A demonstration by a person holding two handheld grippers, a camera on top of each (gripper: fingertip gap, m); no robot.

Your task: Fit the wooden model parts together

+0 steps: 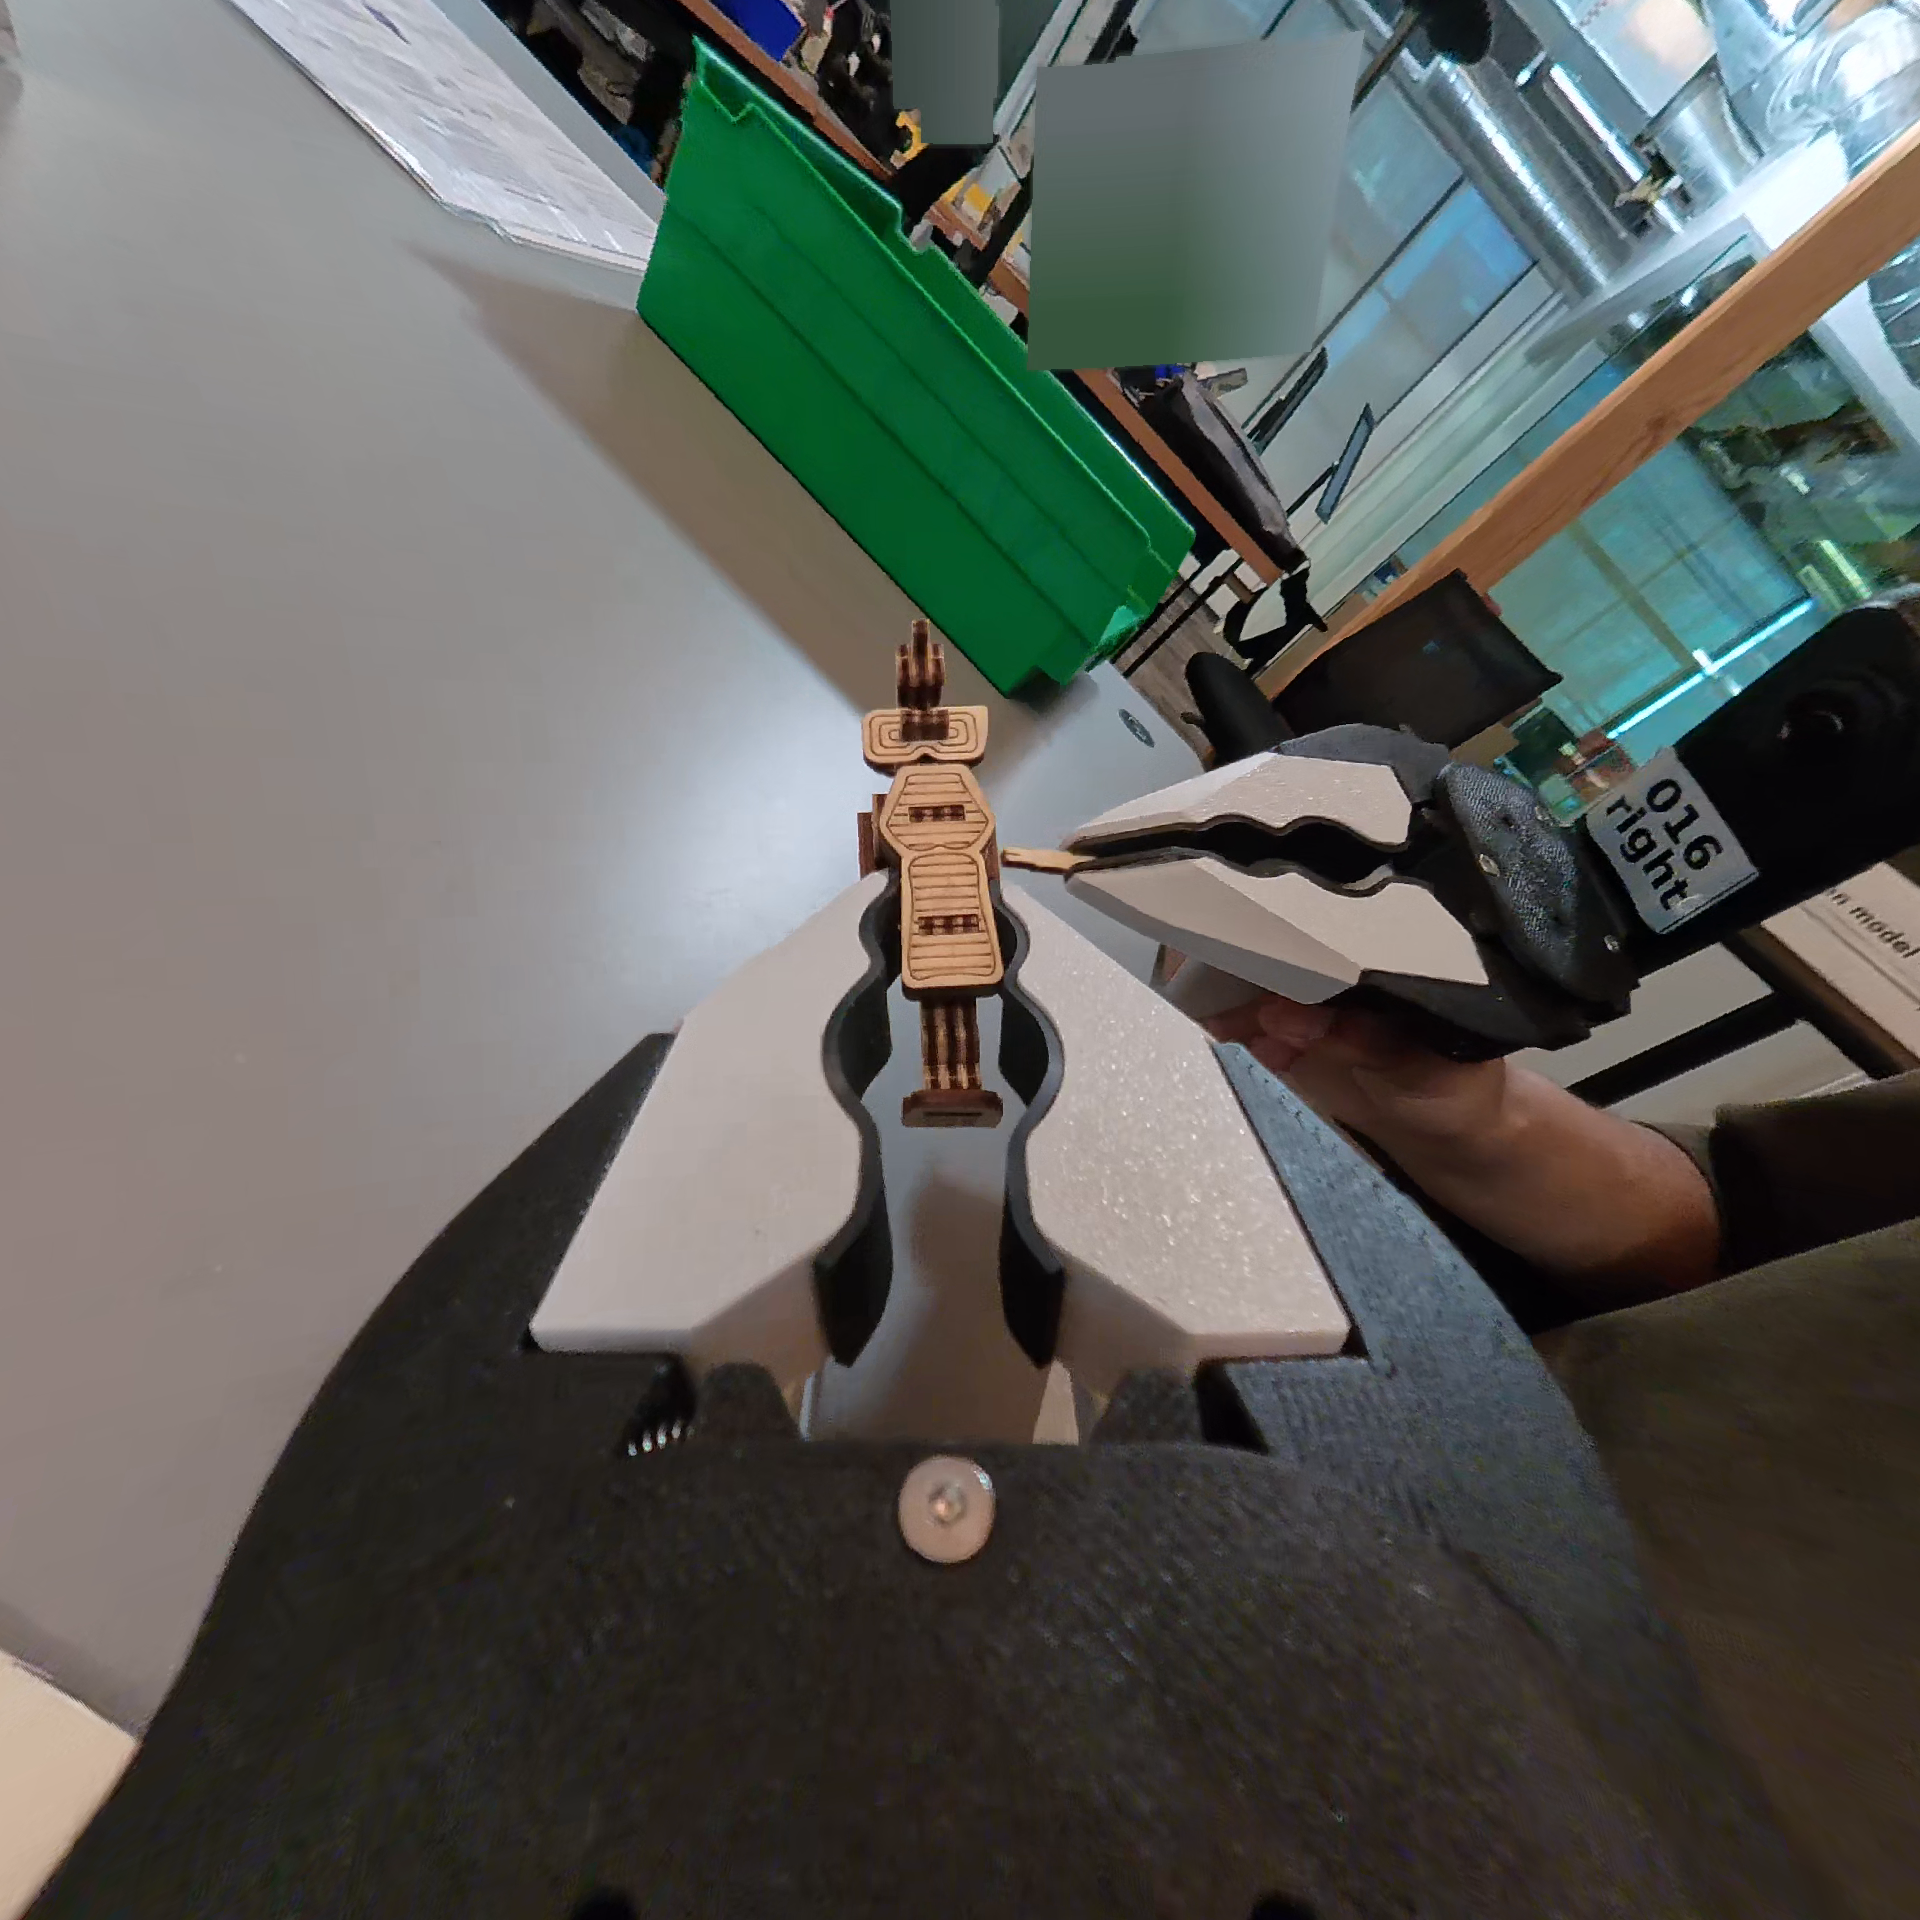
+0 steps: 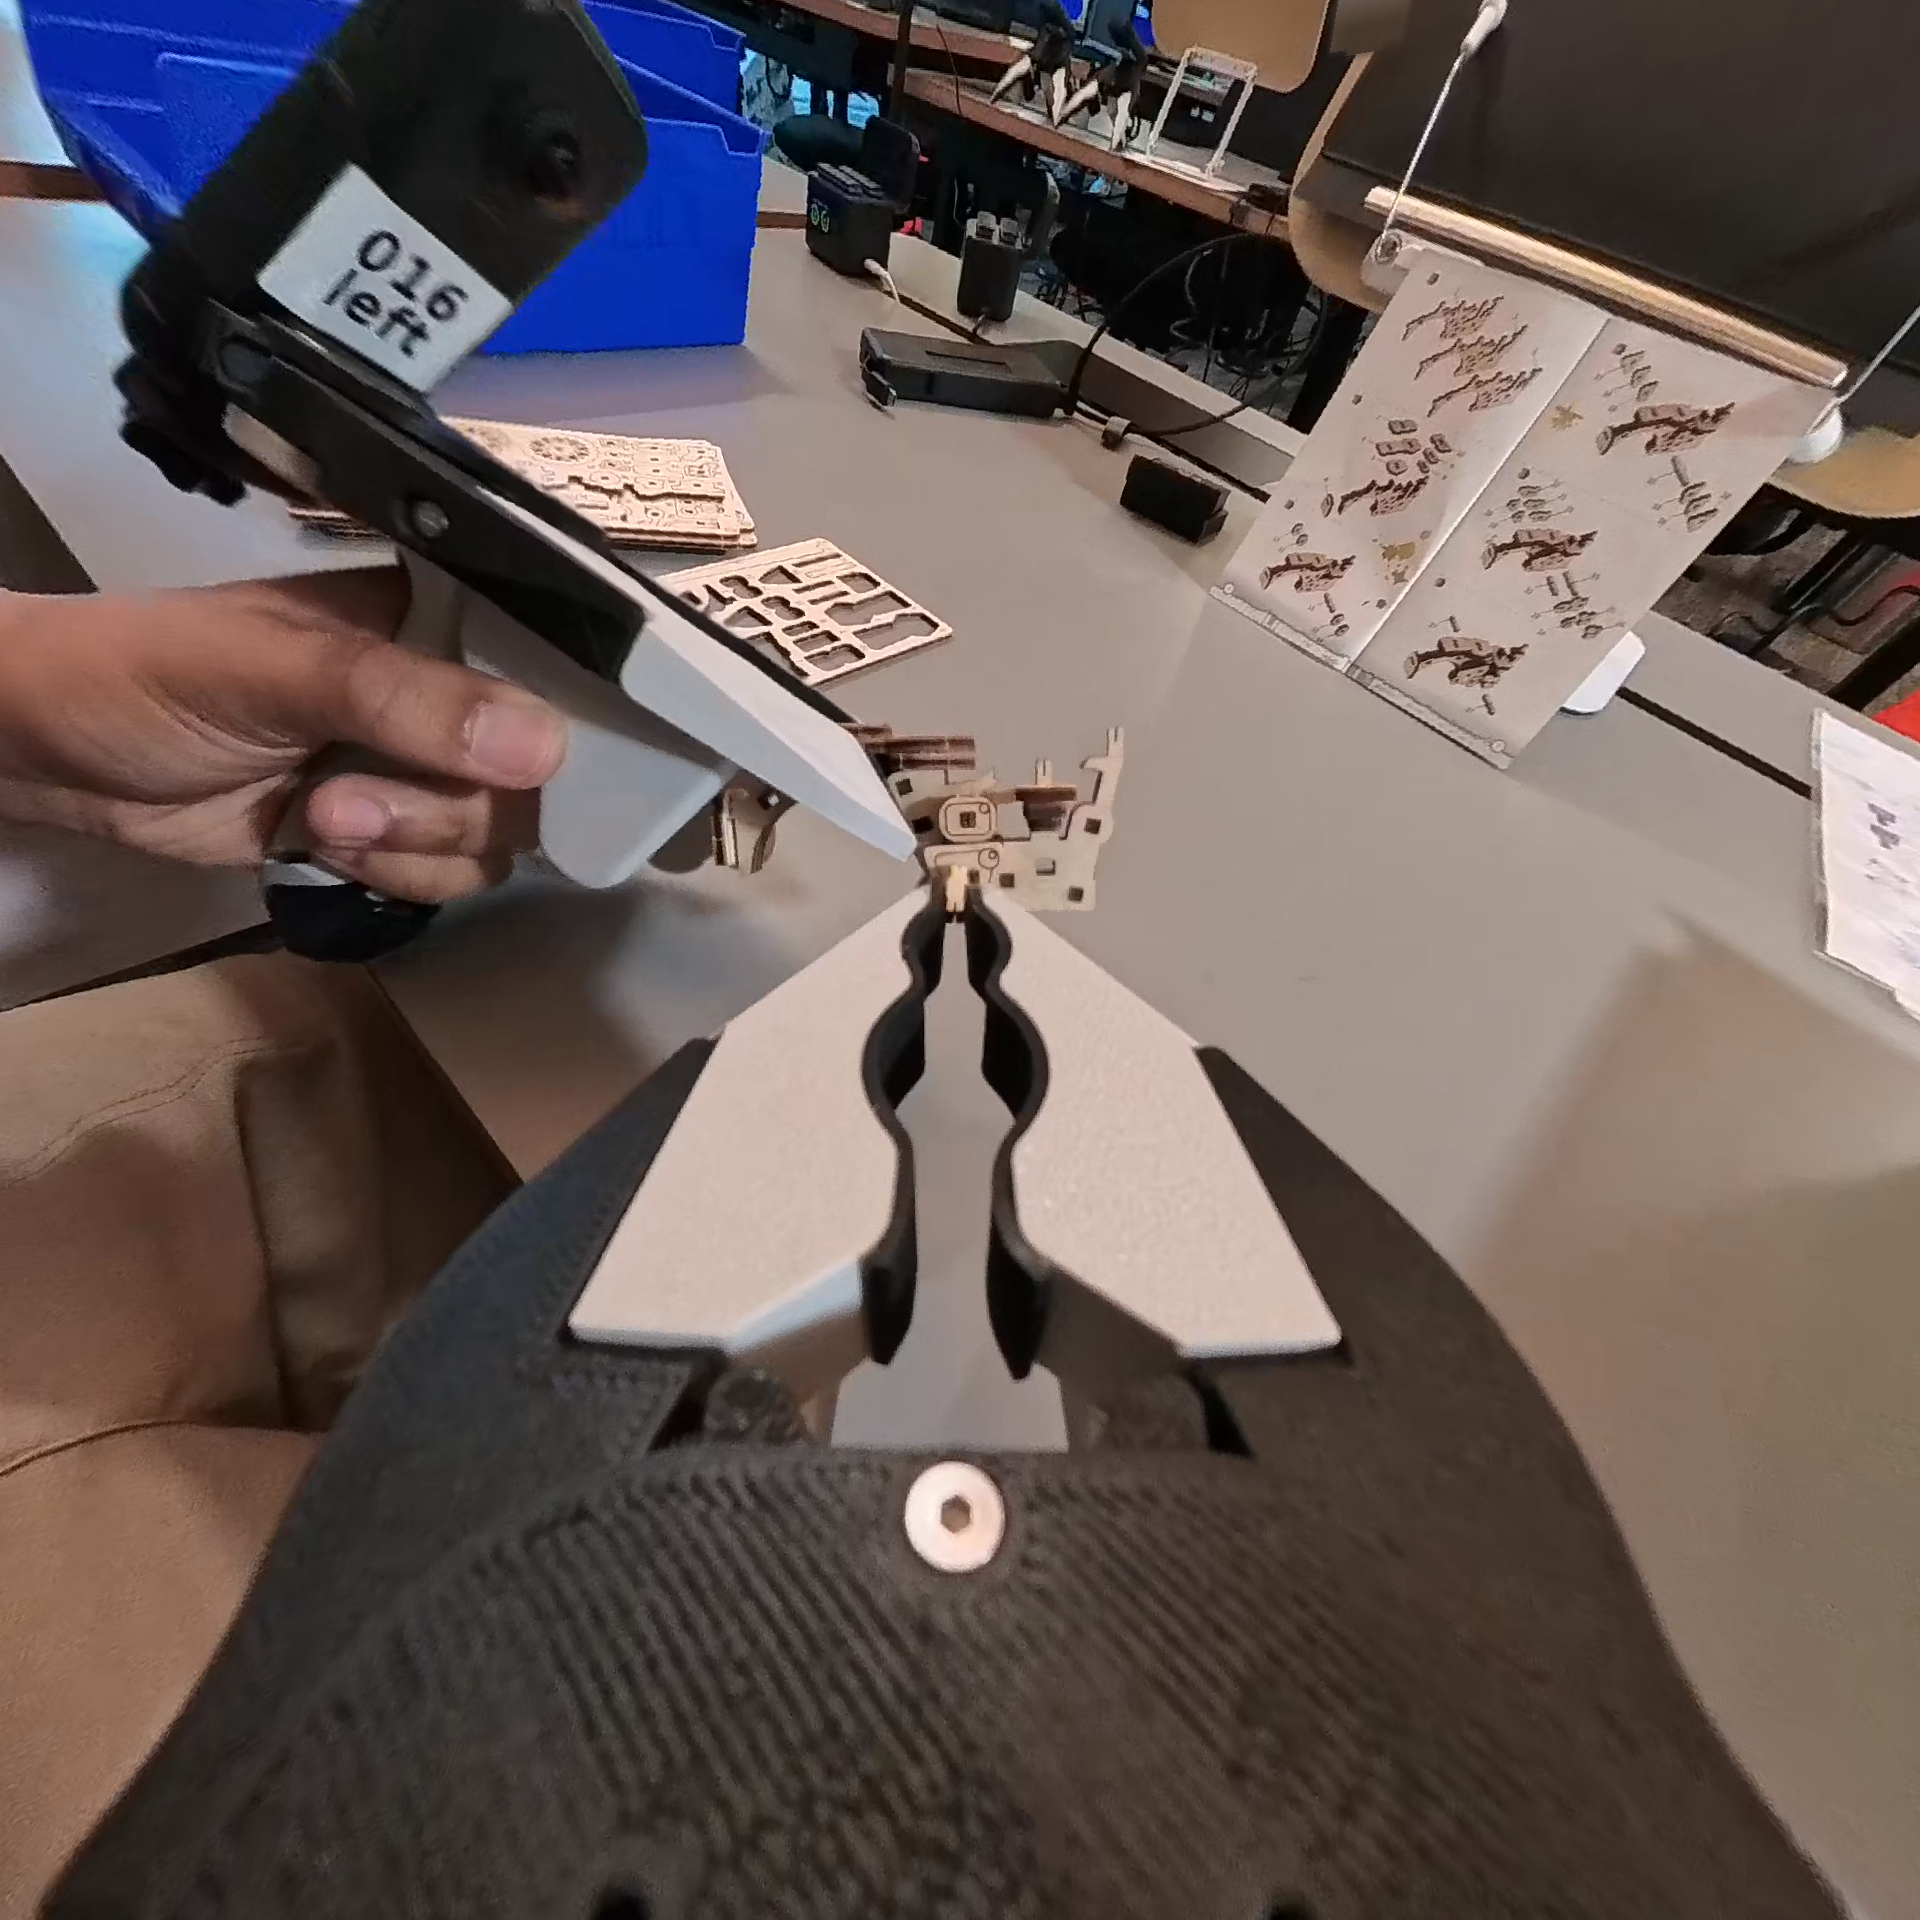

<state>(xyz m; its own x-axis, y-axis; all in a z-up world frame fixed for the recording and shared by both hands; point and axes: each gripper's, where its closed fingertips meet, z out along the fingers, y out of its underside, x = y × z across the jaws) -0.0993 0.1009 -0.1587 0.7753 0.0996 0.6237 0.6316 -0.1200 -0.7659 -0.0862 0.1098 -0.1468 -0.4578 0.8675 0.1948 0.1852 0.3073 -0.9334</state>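
My left gripper (image 1: 940,914) is shut on a partly built wooden model (image 1: 935,831), a layered plywood assembly with engraved plates, held above the grey table (image 1: 364,623). My right gripper (image 1: 1070,860) comes in from the right, shut on a small flat wooden piece (image 1: 1029,858) whose tip is just beside the model's right edge. In the right wrist view the right gripper (image 2: 954,902) pinches that small piece (image 2: 952,885) against the model (image 2: 1023,831), and the left gripper's finger (image 2: 790,758) covers the model's left side.
A green bin (image 1: 894,395) lies on the table behind the model. In the right wrist view, wooden part sheets (image 2: 810,613), a blue bin (image 2: 644,208), black chargers (image 2: 966,369) and a standing instruction sheet (image 2: 1486,499) sit farther back. A person's hand (image 2: 260,727) holds the left gripper.
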